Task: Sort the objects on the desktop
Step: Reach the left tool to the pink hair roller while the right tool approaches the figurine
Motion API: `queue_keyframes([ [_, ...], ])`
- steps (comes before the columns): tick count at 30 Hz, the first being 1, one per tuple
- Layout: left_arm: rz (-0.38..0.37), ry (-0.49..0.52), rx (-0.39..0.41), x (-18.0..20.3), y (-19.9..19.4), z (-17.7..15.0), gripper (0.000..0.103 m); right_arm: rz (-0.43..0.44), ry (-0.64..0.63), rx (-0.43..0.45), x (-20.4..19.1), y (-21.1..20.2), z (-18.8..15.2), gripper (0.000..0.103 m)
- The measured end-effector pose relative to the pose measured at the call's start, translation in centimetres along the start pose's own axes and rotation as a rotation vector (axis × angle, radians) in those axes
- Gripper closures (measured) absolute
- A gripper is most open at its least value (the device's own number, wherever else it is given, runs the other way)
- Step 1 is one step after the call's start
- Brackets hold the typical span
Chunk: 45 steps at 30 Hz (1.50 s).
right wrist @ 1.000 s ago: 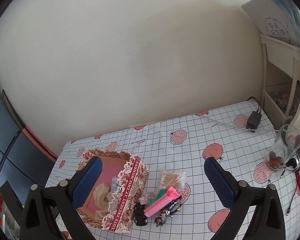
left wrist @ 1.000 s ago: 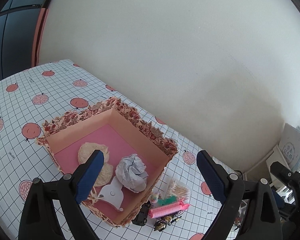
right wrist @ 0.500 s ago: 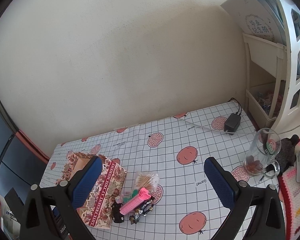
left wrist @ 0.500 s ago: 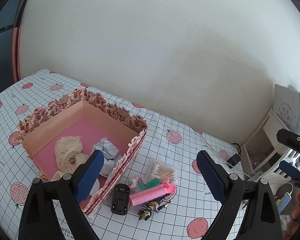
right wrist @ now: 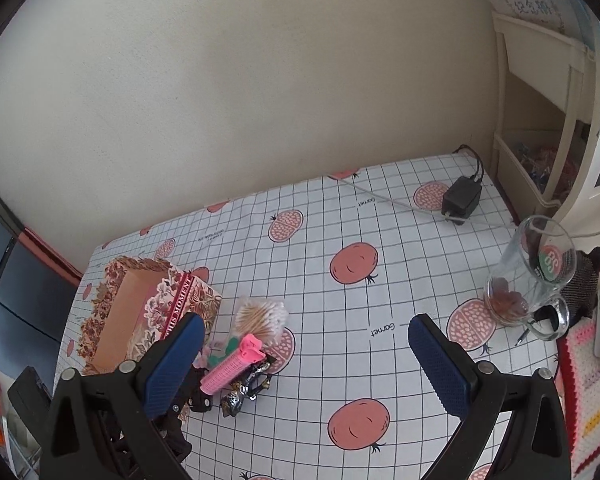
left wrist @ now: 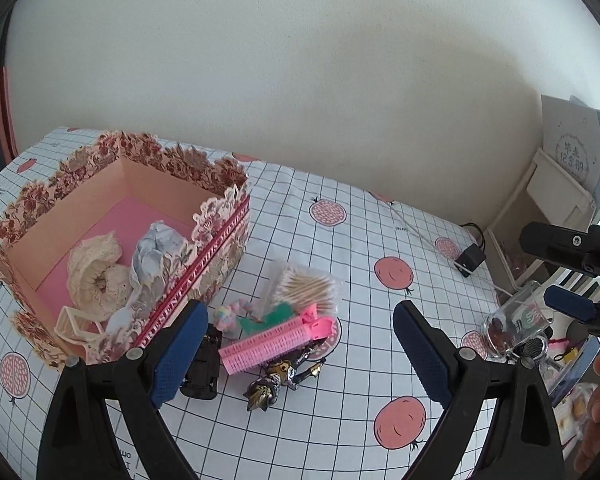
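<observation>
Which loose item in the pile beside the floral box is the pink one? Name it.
The long pink ribbed hair roller, lying flat across the middle of the pile. The black toy car, gold-and-black figurine and bag of cotton swabs around it are not pink.

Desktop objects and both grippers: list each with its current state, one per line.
Left gripper: open, empty.
Right gripper: open, empty.
Floral box: lidless, upright, holding crumpled paper, cream lace.
Pink hair roller: lying flat outside the box.
Cotton swab bag: lying flat, sealed as far as visible.
Toy figure: lying on its side.
Black toy car: beside the box.
Glass mug: upright, nearly empty.
</observation>
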State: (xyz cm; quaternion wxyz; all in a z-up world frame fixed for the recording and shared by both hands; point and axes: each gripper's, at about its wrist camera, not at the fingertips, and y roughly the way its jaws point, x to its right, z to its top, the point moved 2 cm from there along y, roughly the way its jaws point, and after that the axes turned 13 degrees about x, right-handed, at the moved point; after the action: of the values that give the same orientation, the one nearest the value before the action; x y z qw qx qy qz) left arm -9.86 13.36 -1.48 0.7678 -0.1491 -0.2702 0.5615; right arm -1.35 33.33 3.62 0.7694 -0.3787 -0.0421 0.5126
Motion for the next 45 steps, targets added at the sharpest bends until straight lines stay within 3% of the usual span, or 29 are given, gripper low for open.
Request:
queue_keyframes([
  [7,0.006,0.008,-0.096,0.4,2.7,-2.7,0.009,-0.035,0.046,-0.066,2.2,2.6,-1.3,0.0],
  [11,0.023,0.009,-0.12,0.2,3.5,-3.4,0.009,0.003,0.124,-0.131,2.9,4.3,-2.4,0.0],
  [17,0.064,-0.02,-0.112,-1.3,3.6,-3.1,0.009,0.025,0.112,-0.178,1.7,6.0,-3.9,0.0],
  [20,0.091,-0.037,-0.116,-1.9,3.7,-3.1,0.009,0.087,0.109,-0.201,0.6,6.8,-4.6,0.0],
  [23,0.124,-0.033,-0.118,-2.3,3.8,-3.2,0.009,0.165,0.201,-0.214,0.4,7.6,-5.5,0.0],
  [27,0.135,-0.042,-0.13,-2.7,4.2,-3.6,0.009,0.151,0.205,-0.214,-0.1,8.2,-6.3,0.003],
  [33,0.136,0.02,-0.111,-2.3,4.8,-3.4,0.009,0.17,0.223,-0.235,-0.1,9.2,-7.2,0.013],
  [36,0.148,0.103,-0.1,-1.5,5.2,-3.5,0.009,0.164,0.22,-0.255,0.0,9.8,-7.7,0.017],
  [45,0.132,0.154,-0.132,-1.2,7.1,-4.1,0.015,0.134,0.198,-0.28,-0.3,10.5,-8.5,0.018],
])
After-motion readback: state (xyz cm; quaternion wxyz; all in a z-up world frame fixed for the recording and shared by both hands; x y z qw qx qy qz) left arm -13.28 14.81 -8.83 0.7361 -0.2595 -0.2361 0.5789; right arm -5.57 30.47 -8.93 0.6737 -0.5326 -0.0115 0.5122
